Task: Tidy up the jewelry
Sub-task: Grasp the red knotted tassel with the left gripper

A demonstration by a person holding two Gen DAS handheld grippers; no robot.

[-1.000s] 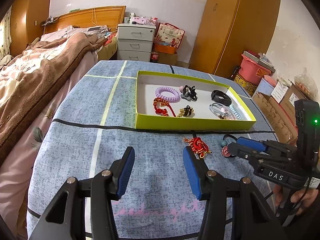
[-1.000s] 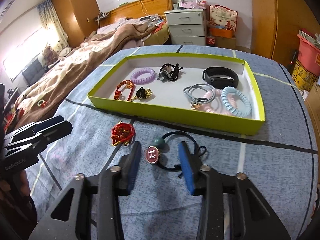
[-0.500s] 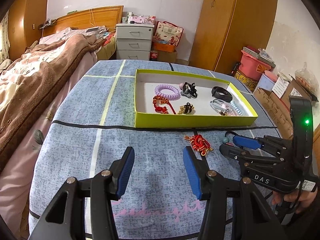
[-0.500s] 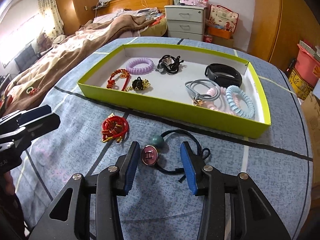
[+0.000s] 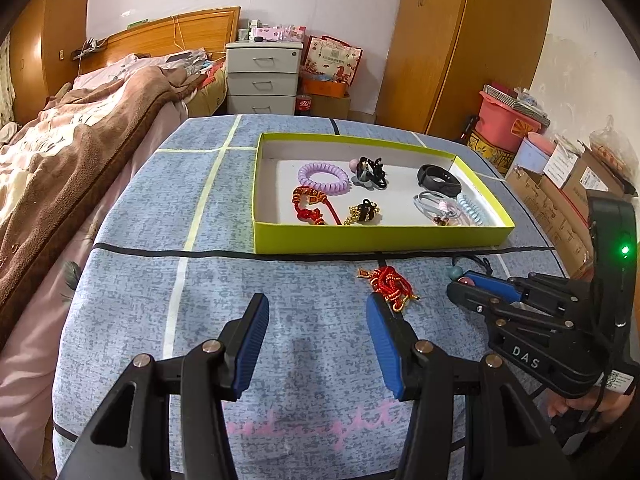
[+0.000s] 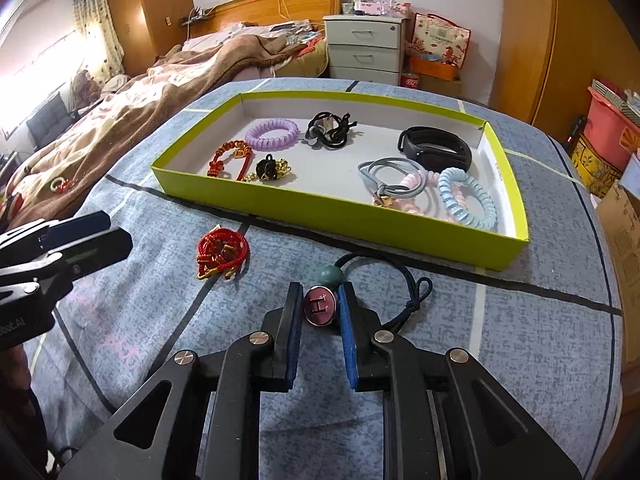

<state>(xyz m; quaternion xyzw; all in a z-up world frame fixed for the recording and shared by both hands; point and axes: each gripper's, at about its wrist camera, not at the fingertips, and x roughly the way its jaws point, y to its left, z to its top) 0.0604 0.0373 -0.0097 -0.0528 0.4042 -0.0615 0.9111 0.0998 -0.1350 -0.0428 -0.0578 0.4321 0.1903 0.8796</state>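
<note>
right gripper jaws clenched on hair tie's pink H charm, to lift | left gripper jaws released, idle | red knotted bracelet just beyond its right jaw

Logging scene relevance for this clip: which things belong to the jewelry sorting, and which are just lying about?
Job:
- right gripper, closed on the hair tie with pink H charm
- red cord bracelet on the cloth
- green tray of sorted pieces
- left gripper, open

Lying about:
- bed
- drawer unit
- pink bucket
</note>
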